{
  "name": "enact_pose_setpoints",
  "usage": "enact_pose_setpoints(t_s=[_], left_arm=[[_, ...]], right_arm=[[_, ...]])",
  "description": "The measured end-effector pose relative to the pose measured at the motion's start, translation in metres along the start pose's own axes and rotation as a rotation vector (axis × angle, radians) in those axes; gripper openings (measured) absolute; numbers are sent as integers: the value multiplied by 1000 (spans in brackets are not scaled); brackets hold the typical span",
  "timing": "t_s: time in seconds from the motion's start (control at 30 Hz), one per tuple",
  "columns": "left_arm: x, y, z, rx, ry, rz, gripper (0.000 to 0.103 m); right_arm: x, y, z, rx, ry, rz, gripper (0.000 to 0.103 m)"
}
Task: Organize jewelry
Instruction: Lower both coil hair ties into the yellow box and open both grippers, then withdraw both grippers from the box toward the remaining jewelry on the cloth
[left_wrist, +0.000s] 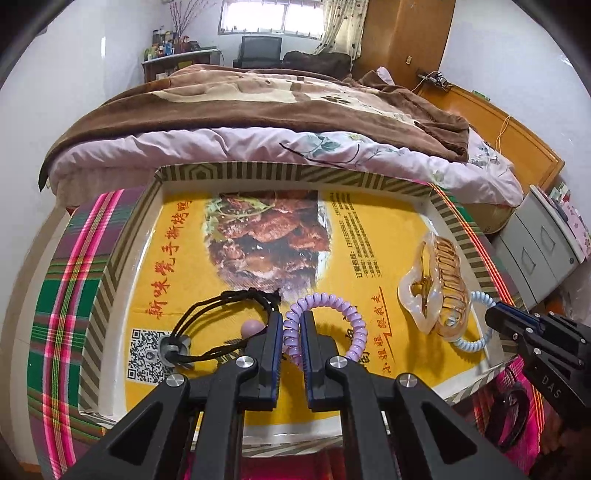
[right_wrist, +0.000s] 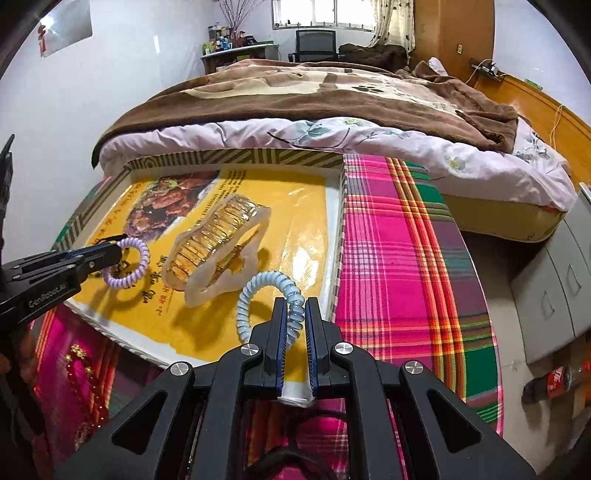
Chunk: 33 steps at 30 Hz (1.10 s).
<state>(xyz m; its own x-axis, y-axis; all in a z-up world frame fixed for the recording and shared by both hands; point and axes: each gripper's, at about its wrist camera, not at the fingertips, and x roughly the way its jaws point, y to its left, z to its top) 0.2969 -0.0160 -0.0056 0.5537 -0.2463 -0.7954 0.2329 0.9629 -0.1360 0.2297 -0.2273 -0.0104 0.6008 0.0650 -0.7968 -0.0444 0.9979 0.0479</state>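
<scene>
A shallow box lid (left_wrist: 229, 170) with a yellow printed floor lies on a plaid cloth (left_wrist: 66, 280). My left gripper (left_wrist: 292, 317) is shut on a purple coil hair tie (left_wrist: 354, 314), which rests on the yellow floor near the front. To its left lie a black cord bracelet (left_wrist: 207, 314) and a mauve bead (left_wrist: 252, 328). An amber hair claw clip (left_wrist: 436, 284) lies at the right. My right gripper (right_wrist: 295, 304) is shut on a pale blue coil hair tie (right_wrist: 255, 291) near the box's front right corner, just in front of the claw clip (right_wrist: 214, 251).
A bed with a brown blanket (left_wrist: 258, 96) stands just behind the box. The plaid cloth (right_wrist: 399, 266) stretches to the right of the box. A grey drawer cabinet (right_wrist: 554, 280) and a cola bottle (right_wrist: 554, 380) on the floor are at the far right.
</scene>
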Motion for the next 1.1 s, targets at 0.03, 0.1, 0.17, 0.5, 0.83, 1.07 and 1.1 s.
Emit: enact_pose_setpoints(t_s=[0.03,0.1,0.17,0.5,0.83,1.07,1.1], left_arm=[[0,0,-1,-1,3,-2,10],[1,-1,-1,0,9,-4,10],[0,0,-1,-4,12,-4,10],[-13,0,-6,-8,-1,-11,47],[-63,-1,-23,-12,-68,-30,59],[-101,1,-53,-27,-106,-41,66],[-106,2,-58,-28,-110,-44,66]], right_arm=[[1,0,0,0,3,2,10],[1,0,0,-4,1,0,10],[2,1,1,-6,1,-2,10],[-10,5,-1,-7,-39,32,37],[-50,6,-23,21,-109,114,37],[-70,17,-55,16,-112,205,37],[-71,19,-61,19,-105,218,37]])
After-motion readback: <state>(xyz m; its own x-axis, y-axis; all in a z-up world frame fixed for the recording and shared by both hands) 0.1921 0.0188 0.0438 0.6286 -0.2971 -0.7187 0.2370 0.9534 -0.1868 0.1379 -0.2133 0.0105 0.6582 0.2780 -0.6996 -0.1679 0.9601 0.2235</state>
